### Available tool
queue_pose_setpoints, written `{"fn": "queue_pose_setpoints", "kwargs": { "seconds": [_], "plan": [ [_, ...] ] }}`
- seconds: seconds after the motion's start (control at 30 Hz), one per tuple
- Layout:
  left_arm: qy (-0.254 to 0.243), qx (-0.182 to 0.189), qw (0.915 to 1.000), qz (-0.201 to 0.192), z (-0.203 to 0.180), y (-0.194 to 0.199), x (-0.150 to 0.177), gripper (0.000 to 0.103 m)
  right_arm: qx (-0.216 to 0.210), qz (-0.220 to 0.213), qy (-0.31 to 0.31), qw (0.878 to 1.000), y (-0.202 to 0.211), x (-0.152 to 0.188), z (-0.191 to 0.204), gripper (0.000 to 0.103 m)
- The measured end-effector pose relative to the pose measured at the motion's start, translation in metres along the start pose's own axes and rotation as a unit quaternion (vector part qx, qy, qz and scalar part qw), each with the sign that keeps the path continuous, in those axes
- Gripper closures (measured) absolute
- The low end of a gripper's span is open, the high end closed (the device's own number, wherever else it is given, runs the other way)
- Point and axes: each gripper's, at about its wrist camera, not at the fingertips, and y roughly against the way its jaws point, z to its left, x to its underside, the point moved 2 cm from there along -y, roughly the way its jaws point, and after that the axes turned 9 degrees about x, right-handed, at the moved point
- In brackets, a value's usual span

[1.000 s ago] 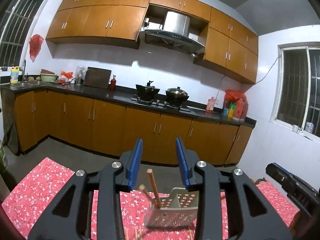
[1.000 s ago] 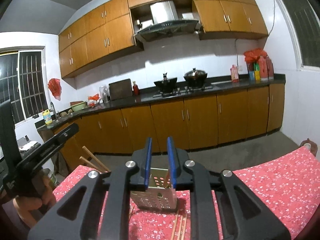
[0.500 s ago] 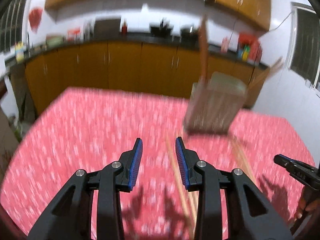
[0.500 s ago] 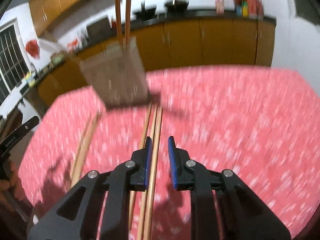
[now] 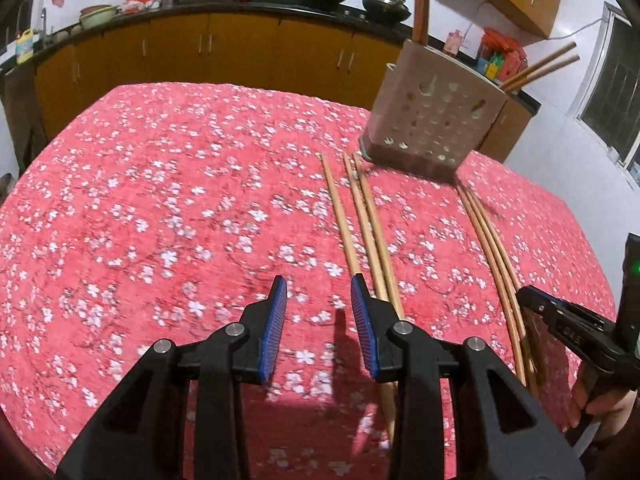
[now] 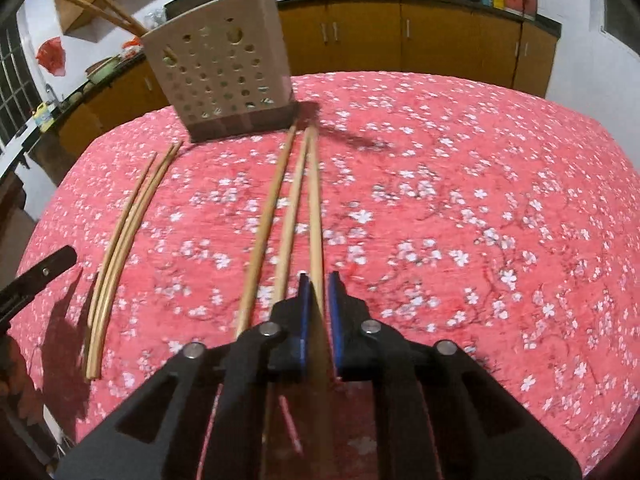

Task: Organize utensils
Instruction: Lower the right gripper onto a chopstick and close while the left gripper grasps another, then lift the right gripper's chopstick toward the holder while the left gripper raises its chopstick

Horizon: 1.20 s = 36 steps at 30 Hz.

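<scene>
A beige perforated utensil holder (image 5: pixel 432 120) (image 6: pixel 224 68) stands at the far side of the table with several chopsticks upright in it. Two bunches of wooden chopsticks lie on the red flowered cloth in front of it. My right gripper (image 6: pixel 317 278) is shut on the rightmost chopstick (image 6: pixel 315 200) of its bunch, the stick running back between the pads. My left gripper (image 5: pixel 319 280) is open over bare cloth with nothing between its fingers. The other bunch of chopsticks (image 5: pixel 363 216) lies just right of its right finger. The right gripper's tip (image 5: pixel 528 292) shows at the edge of the left wrist view.
The table (image 5: pixel 160 200) has a red cloth with white blossoms and rounded edges. Behind it run wooden kitchen cabinets (image 5: pixel 240 52) under a dark counter with pots. A person's hand (image 5: pixel 600 400) holds the right gripper. The left gripper's tip (image 6: pixel 60 258) shows at the right wrist view's left edge.
Both grippers have come down and tipped from facing the cabinets to facing the table. The right jaws have closed on a chopstick. The left jaws kept the same gap.
</scene>
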Motion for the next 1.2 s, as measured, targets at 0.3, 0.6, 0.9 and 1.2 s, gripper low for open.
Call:
{"fn": "queue_pose_setpoints", "kwargs": {
  "seconds": [0.3, 0.6, 0.9, 1.2],
  "plan": [
    [-0.016, 0.021, 0.9993, 0.027, -0.016, -0.019, 0.006, 0.080, 0.028, -0.010, 0.004, 1.000, -0.002, -0.003, -0.006, 0.095],
    [-0.069, -0.015, 0.9966, 0.044, -0.031, -0.032, 0.010, 0.092, 0.034, -0.017, 0.013, 0.999, -0.005, -0.004, -0.005, 0.095],
    [-0.076, -0.039, 0.9955, 0.041, -0.026, -0.033, 0.003, 0.095, 0.033, -0.020, 0.020, 0.999, -0.001, -0.001, -0.008, 0.094],
    [-0.021, -0.052, 0.9981, 0.025, 0.019, -0.032, -0.019, 0.095, 0.042, -0.026, -0.002, 0.999, -0.025, -0.029, -0.018, 0.095]
  ]
}}
